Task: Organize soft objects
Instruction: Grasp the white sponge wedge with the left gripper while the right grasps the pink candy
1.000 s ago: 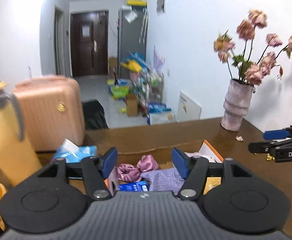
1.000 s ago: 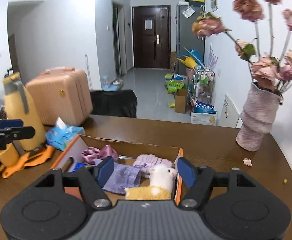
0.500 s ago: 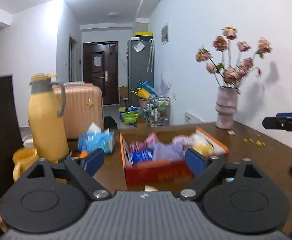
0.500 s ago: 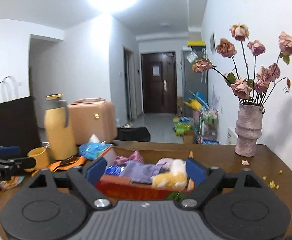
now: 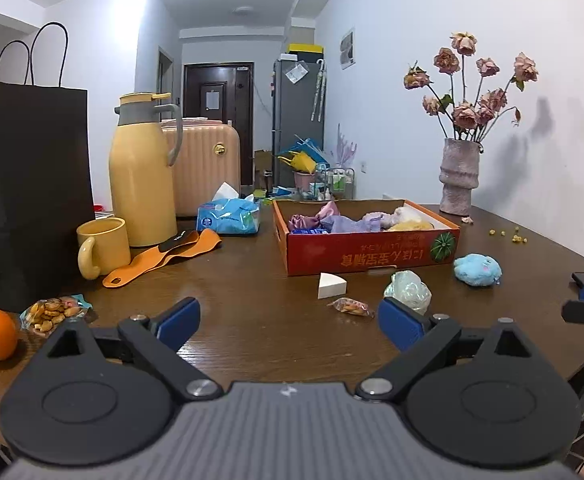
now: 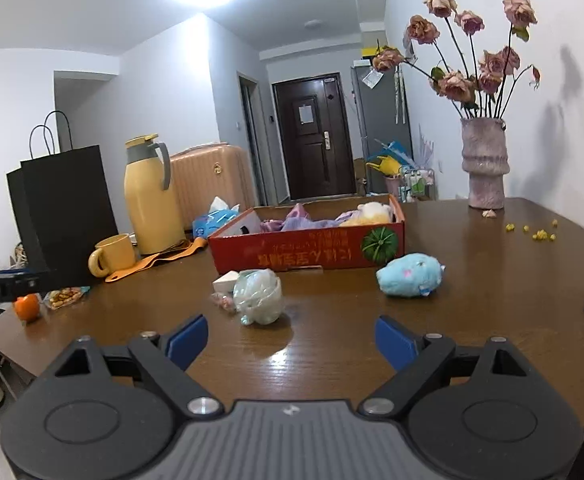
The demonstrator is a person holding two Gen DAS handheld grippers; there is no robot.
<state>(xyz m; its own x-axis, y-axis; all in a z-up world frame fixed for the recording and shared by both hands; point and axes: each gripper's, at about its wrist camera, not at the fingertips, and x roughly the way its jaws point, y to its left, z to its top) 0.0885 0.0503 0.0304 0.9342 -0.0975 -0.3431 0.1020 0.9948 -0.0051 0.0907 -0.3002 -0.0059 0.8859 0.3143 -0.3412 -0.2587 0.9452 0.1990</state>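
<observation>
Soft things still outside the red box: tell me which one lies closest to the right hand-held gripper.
The crumpled pale green bundle. It lies just ahead of the open right hand-held gripper, while the blue plush toy sits farther back, near the red box.

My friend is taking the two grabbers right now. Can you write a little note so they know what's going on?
Left gripper: jaws just opened wide, holding nothing.
Right gripper: the same, open and empty.
Red cardboard box on the brown wooden table: already holds purple cloths and a cream-and-yellow plush toy.
Left on the table in front of the box: blue plush toy, clear crumpled plastic bag, white foam wedge.
The small snack packet probably stays out.
</observation>
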